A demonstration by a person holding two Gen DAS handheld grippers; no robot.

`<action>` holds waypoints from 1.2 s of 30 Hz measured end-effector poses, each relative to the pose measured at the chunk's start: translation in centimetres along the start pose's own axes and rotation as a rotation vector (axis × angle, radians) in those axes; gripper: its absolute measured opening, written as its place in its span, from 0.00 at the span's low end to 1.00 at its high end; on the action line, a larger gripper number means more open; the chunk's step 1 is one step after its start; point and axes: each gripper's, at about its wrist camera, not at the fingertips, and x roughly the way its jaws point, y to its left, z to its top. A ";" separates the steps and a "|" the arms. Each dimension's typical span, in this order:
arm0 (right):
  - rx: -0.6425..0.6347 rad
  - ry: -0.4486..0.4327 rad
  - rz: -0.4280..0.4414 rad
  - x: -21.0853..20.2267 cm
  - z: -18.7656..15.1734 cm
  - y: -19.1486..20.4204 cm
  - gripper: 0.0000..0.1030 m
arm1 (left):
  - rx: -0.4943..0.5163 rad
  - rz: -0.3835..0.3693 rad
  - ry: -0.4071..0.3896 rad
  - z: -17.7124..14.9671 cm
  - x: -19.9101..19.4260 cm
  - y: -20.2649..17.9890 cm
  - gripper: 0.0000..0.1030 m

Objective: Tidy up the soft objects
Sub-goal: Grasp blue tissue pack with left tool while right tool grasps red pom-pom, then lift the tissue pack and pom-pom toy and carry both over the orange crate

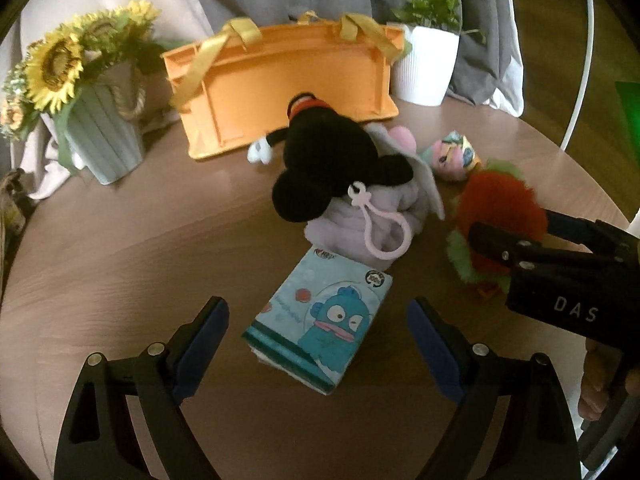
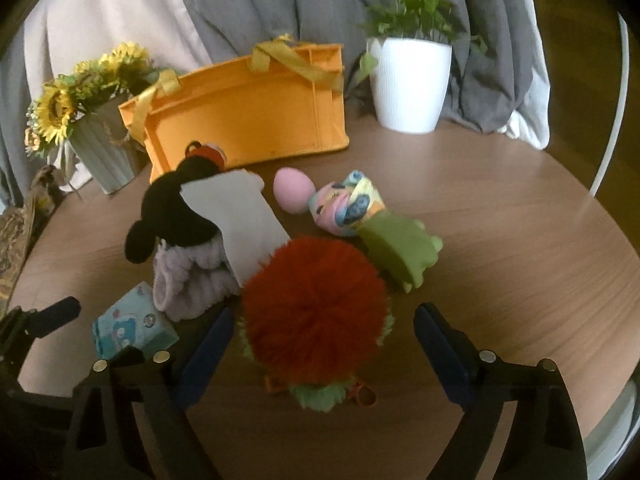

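1. Left tongs (image 1: 318, 344) are spread wide apart, nothing gripped. The blue tissue pack (image 1: 320, 332) with the cartoon fish lies flat on the bench (image 1: 120, 240) right between the two fingers, not touching either one as far as I can see.
2. Right tongs (image 2: 322, 354) are also wide apart and empty. The fuzzy red pom-pom toy (image 2: 316, 312) with green fringe sits between its fingers, the left finger just beside the fur; can't tell if it actually touches.
3. Just behind the tissue pack there's a pile: black plush (image 1: 332, 160) lying on top of a folded lilac towel (image 1: 360, 220), with a pink clip loop (image 1: 384, 232) hanging off it.
4. Beyond the red toy: a green plush piece (image 2: 400, 248), a pastel rolled cloth (image 2: 348, 208) and a pink egg-shaped thing (image 2: 294, 194), all close together.
5. Orange tote bag (image 2: 248, 120) stands at the back of the bench, behind the pile.
6. Sunflowers in a ribbed grey-green pot (image 1: 104, 136) left of the bag, white planter (image 2: 408, 84) to its right, both well away from the tongs.
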 end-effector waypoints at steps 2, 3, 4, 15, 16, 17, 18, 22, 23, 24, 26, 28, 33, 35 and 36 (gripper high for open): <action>-0.002 0.009 0.000 0.4 -0.1 0.2 0.85 | -0.001 -0.003 0.013 0.1 0.6 0.2 0.85; -0.005 0.011 -0.001 0.6 -0.1 0.3 0.83 | -0.001 -0.005 0.019 0.1 0.8 0.4 0.81; -0.011 0.013 0.000 0.7 -0.1 0.5 0.82 | -0.002 -0.008 0.023 0.1 1.0 0.5 0.80; -0.039 0.048 0.007 1.9 -0.1 1.2 0.48 | -0.042 -0.061 0.043 -0.2 1.0 0.9 0.66; -0.041 0.048 0.005 1.9 0.0 1.2 0.45 | -0.047 -0.062 0.042 -0.2 0.8 0.9 0.66; -0.045 0.048 0.003 1.9 0.0 1.2 0.43 | -0.052 -0.063 0.041 -0.2 0.7 0.8 0.66; -0.047 0.047 0.002 1.8 0.0 1.2 0.40 | -0.060 -0.065 0.040 -0.2 0.5 0.8 0.66; -0.042 0.043 0.003 1.6 0.0 1.1 0.36 | -0.072 -0.067 0.029 0.0 -0.2 0.7 0.66; -0.040 0.041 0.002 1.6 0.0 1.1 0.36 | -0.074 -0.066 0.025 0.1 -0.4 0.7 0.66; -0.036 0.039 0.005 1.4 0.0 1.1 0.36 | -0.075 -0.066 0.018 0.2 -0.7 0.8 0.66; -0.026 0.030 0.007 1.1 0.0 1.2 0.35 | -0.079 -0.065 0.008 0.4 -1.2 0.8 0.66; -0.020 0.022 0.011 0.7 0.0 1.2 0.35 | -0.082 -0.067 -0.003 0.6 -1.7 0.9 0.66; -0.010 -0.006 0.016 -0.9 0.6 1.7 0.35 | -0.101 -0.077 -0.031 1.3 -3.1 1.5 0.66; -0.012 -0.020 0.013 -1.6 0.9 1.9 0.35 | -0.110 -0.081 -0.045 1.7 -3.7 1.8 0.66; -0.010 -0.028 0.012 -2.0 1.1 2.1 0.35 | -0.115 -0.086 -0.056 2.0 -4.2 2.0 0.66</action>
